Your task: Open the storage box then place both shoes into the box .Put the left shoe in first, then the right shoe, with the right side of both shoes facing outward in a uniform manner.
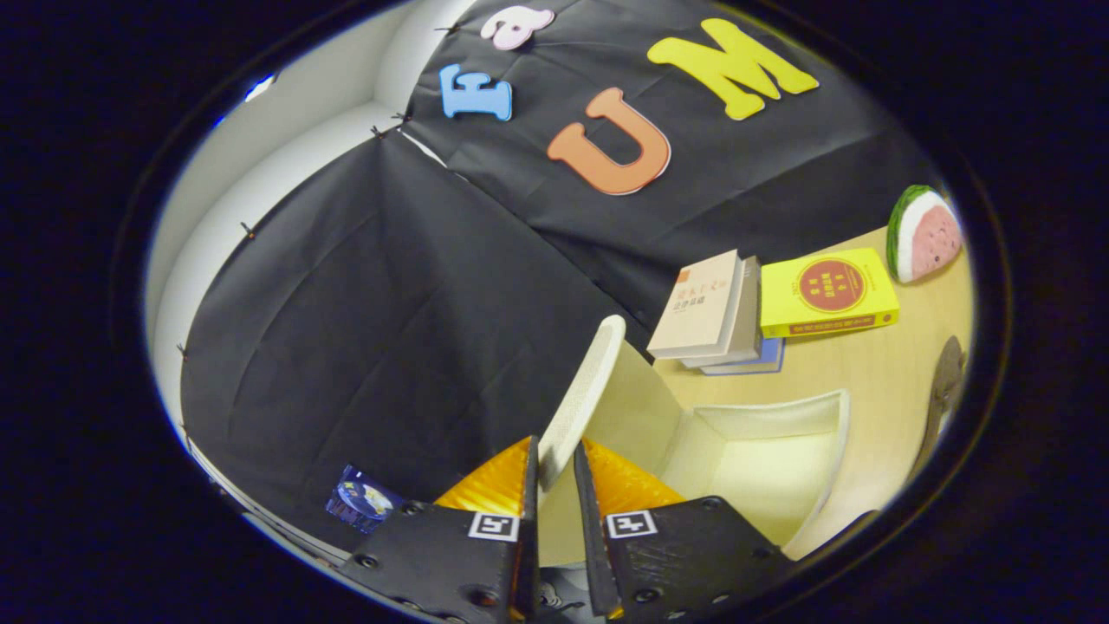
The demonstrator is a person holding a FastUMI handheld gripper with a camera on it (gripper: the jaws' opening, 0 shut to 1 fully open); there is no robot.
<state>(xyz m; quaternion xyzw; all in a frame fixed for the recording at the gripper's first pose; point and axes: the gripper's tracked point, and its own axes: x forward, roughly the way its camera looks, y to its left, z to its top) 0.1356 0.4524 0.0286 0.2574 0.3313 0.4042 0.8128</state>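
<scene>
The cream-coloured storage box (762, 459) stands open on a pale wooden table (875, 364), its hollow interior exposed just ahead and to the right of the gripper (554, 485), with smooth plain walls and a curved rim along its far side. Its lid (580, 394), a slim cream panel with a finely textured face and a rounded top edge, is raised on end, its long axis running up and slightly rightward from the fingertips toward the black cloth wall (390, 303). The gripper's two fingers are closed on the lower edge of that lid, one pressing on each face, so the panel rises directly from between them while the box body sits to the right of it. Beyond the box, against the cloth wall, a beige book (697, 308) leans on a small stack, and a yellow book (827, 293) lies flat beside it. Farther right sits a watermelon-slice toy (925, 234). A dark, narrow object (944, 381), too distorted to identify, lies at the table's right side beyond the box rim. To the left of the fingers, low against the cloth, rests a small blue packet (362, 501).
</scene>
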